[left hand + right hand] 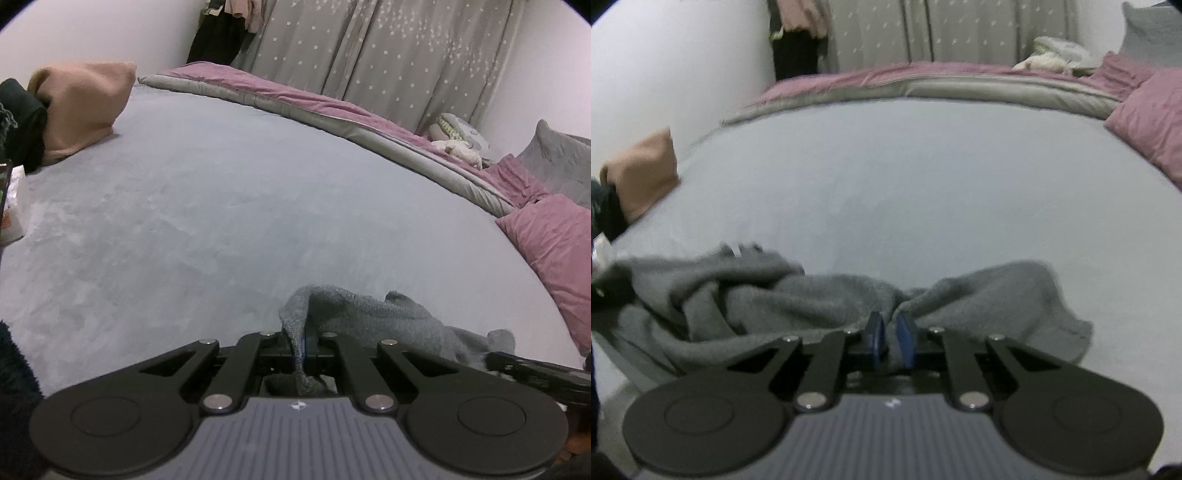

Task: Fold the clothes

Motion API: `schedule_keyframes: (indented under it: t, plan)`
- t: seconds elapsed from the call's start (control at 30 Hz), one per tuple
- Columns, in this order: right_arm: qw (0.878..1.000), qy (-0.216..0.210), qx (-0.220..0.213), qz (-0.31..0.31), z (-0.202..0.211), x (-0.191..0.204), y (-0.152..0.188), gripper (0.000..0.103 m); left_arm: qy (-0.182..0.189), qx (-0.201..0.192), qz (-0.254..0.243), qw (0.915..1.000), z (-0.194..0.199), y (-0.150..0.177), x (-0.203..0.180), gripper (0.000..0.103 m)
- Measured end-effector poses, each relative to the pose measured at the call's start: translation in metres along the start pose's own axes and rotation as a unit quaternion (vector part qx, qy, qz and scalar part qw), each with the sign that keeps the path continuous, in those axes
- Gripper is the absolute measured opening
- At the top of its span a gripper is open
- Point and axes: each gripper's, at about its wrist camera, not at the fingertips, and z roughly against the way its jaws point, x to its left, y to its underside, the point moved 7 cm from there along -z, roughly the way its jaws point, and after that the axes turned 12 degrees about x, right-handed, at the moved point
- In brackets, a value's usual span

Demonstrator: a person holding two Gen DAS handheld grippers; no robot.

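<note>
A grey knitted garment (373,317) lies bunched on the pale blue bed sheet (221,206), close in front of both grippers. My left gripper (301,343) is shut on a fold of it, which drapes over and hides the fingertips. In the right wrist view the same grey garment (820,299) stretches from left to right across the sheet (905,177). My right gripper (891,341) is shut on a pinch of it between its blue pads (907,341). The other gripper's black arm (535,369) shows at the right edge of the left wrist view.
Folded tan clothing (85,107) and dark clothing (22,125) sit at the far left of the bed. A pink and grey duvet (332,107) runs along the far side, with pink pillows (554,236) at right. A white packet (14,206) lies at the left edge.
</note>
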Motion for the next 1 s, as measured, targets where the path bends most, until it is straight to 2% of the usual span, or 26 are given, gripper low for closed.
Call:
schedule_keyframes:
  t: [0.17, 0.3, 0.53, 0.6, 0.73, 0.93, 1.0]
  plan:
    - [0.998, 0.001, -0.056, 0.000, 0.056, -0.006, -0.003, 0.011, 0.034, -0.010, -0.004, 0.9994, 0.005, -0.009, -0.005, 0.001]
    - [0.995, 0.017, -0.093, 0.005, 0.101, -0.016, 0.006, 0.011, 0.070, -0.022, -0.014, 0.9972, 0.014, -0.014, -0.019, 0.001]
    - [0.991, 0.029, -0.134, -0.009, 0.163, -0.035, 0.028, 0.009, 0.123, -0.041, -0.035, 0.9909, 0.024, -0.026, -0.045, 0.001]
    - [0.990, 0.027, -0.141, -0.004, 0.177, -0.036, 0.034, 0.003, 0.121, -0.043, -0.039, 0.9910, 0.025, -0.029, -0.048, 0.001]
    - [0.989, 0.014, -0.144, 0.011, 0.193, -0.032, 0.042, 0.004, 0.100, -0.030, -0.034, 0.9939, 0.020, -0.032, -0.041, 0.001]
    - [0.995, 0.003, -0.096, 0.009, 0.167, -0.033, 0.049, 0.004, 0.080, 0.002, -0.025, 0.9965, 0.013, -0.025, -0.027, 0.001]
    - [0.996, -0.006, -0.084, 0.005, 0.156, -0.032, 0.047, 0.010, 0.077, 0.007, -0.027, 0.9966, 0.013, -0.023, -0.026, 0.001]
